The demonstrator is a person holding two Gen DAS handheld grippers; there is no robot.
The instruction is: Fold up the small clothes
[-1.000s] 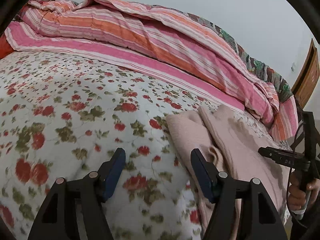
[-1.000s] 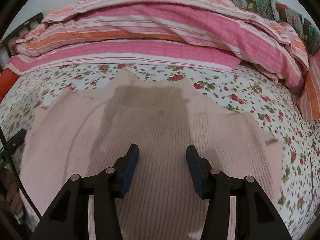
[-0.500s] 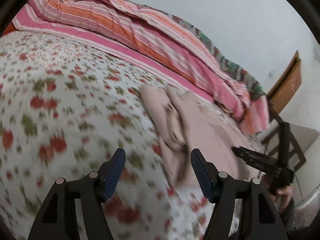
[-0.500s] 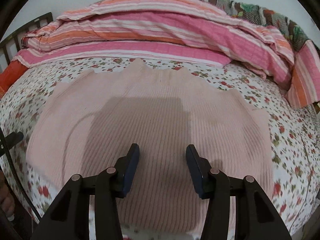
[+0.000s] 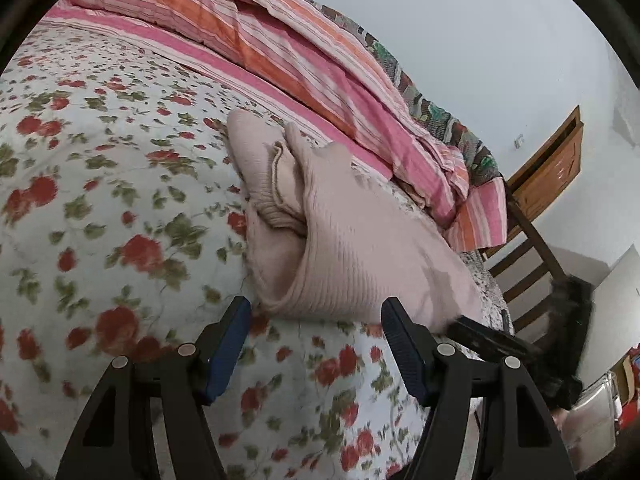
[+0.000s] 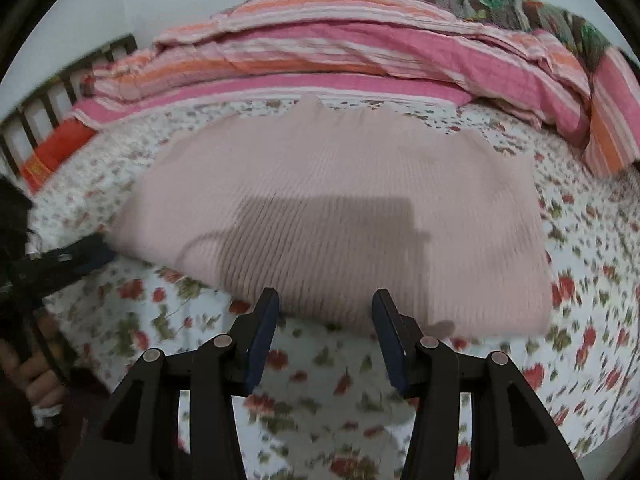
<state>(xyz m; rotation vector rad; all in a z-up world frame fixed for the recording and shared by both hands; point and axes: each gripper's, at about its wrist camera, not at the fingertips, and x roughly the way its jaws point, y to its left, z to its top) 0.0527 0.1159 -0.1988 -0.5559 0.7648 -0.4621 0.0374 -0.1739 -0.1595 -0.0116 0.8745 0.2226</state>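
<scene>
A pale pink ribbed knit garment [image 6: 340, 216] lies folded into a rough rectangle on the floral bedsheet [image 6: 328, 380]. In the left wrist view the garment [image 5: 352, 248] shows from its side, with layered folds and a ribbed cuff. My left gripper [image 5: 316, 320] is open and empty, just short of the garment's near edge. My right gripper [image 6: 325, 311] is open and empty, its fingertips at the garment's front edge. The right gripper also shows in the left wrist view [image 5: 492, 340], and the left one in the right wrist view [image 6: 72, 258], beside the garment's left edge.
A rumpled pink and orange striped quilt [image 6: 360, 52] lies along the far side of the bed. A wooden headboard [image 5: 556, 168] and chair frame [image 5: 528, 256] stand to the right in the left wrist view. Dark bed rails [image 6: 52, 96] are at the far left.
Both grippers have pulled back toward the near bed edge, off the garment. The garment now lies farther ahead of both and looks smaller. Both stayed open.
</scene>
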